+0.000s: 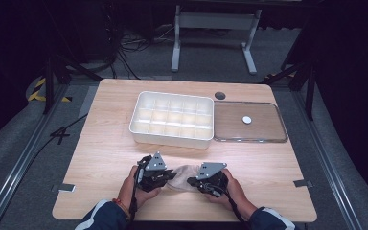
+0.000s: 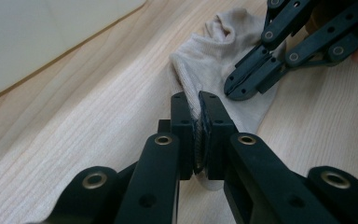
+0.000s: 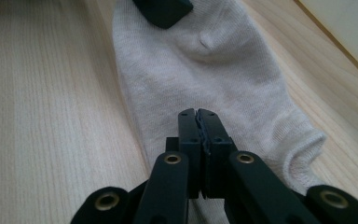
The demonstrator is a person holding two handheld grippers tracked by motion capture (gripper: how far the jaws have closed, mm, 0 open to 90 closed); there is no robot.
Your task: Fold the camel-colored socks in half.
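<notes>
Low in the high view's centre, the beige sock lay flat on the table, pinched by the left gripper and the right gripper, whose thin bites of fabric could have slipped free if pulled apart.

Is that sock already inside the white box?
No, the sock lies on the table, in front of the white box.
</notes>
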